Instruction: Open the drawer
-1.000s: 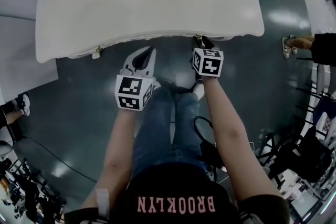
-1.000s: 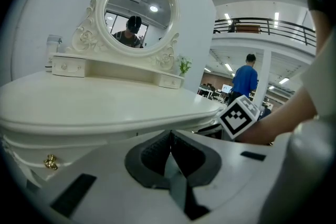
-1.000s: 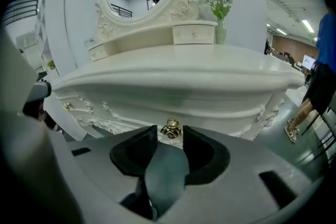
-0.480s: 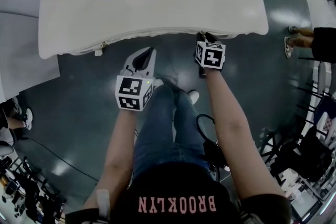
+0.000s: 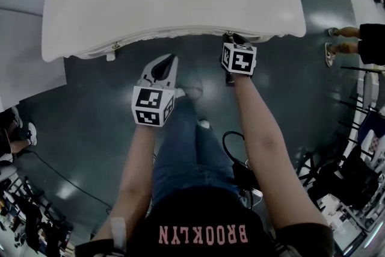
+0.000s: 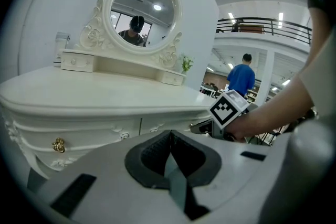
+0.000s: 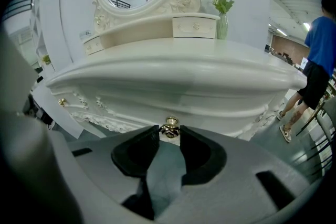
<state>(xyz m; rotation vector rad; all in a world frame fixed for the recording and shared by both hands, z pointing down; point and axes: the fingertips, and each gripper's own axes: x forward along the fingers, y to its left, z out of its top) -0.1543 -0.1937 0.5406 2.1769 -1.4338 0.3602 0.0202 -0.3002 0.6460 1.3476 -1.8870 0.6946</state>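
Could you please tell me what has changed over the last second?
The right gripper narrowed its jaws onto the gold knob of the dressing table, which is now pinched between their tips. The person's shoe drew back. Both grippers otherwise kept their places, the left gripper with jaws together, and no drawer has visibly come out.
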